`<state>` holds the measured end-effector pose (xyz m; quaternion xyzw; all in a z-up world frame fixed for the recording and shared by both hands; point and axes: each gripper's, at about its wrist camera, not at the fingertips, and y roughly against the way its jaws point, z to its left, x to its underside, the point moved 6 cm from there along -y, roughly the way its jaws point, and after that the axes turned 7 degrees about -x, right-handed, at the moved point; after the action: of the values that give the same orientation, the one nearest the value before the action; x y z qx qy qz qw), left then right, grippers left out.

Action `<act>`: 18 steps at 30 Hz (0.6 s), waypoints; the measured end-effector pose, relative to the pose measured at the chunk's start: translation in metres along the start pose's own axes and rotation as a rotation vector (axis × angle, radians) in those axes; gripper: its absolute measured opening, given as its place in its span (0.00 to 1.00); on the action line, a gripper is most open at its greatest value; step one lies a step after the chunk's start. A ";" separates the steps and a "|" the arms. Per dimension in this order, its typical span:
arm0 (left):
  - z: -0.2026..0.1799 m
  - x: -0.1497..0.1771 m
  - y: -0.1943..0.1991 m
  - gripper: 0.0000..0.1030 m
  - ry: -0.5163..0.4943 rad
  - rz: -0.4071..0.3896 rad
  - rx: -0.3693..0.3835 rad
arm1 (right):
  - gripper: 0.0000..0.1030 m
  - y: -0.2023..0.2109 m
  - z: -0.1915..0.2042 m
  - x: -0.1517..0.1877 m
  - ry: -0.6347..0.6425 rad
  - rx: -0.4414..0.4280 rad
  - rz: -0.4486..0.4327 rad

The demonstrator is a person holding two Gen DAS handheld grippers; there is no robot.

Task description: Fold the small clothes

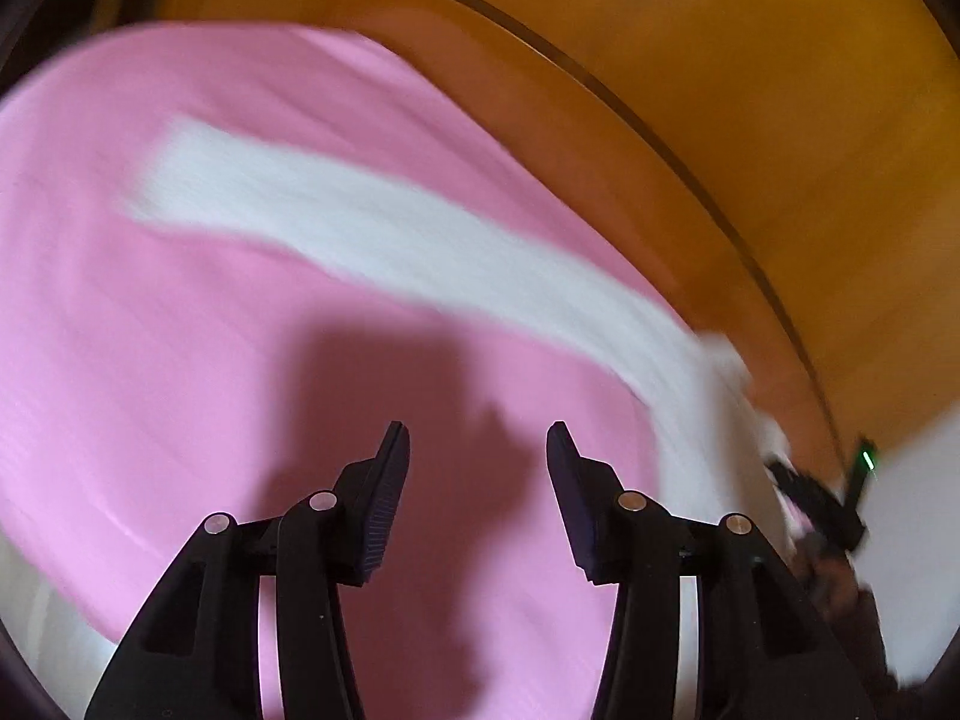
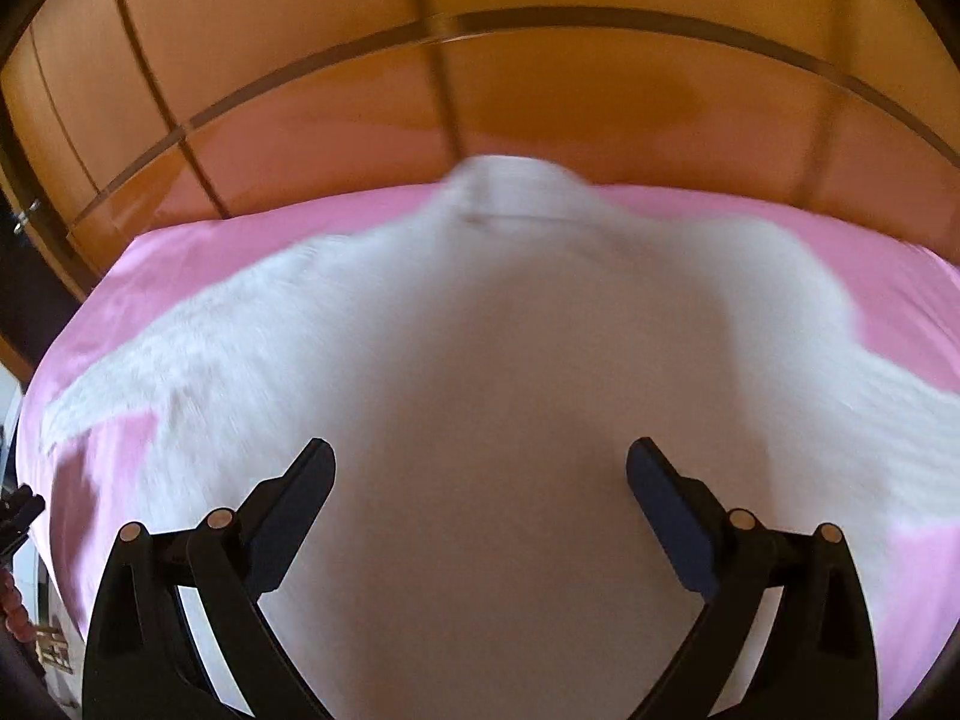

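Both grippers, left gripper and right gripper, hang with jaws open and empty above the white garment, spread flat on the pink bed. Risk: grasping the sheet along with the garment would bunch the fold.

White garment, pink sheet, open claw

The garment lies spread on the bed sheet, with the wooden wardrobe behind the bed.
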<state>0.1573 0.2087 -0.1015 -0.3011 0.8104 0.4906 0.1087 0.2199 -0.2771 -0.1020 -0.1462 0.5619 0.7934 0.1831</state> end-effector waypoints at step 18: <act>-0.094 0.133 -0.031 0.33 -0.189 0.326 0.259 | 0.59 0.148 -0.090 0.206 -0.281 -0.127 0.130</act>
<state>0.0811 0.0667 -0.1399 -0.1026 0.8907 0.4198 0.1412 -0.0285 -0.3805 -0.0979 -0.0085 0.4879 0.8500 0.1985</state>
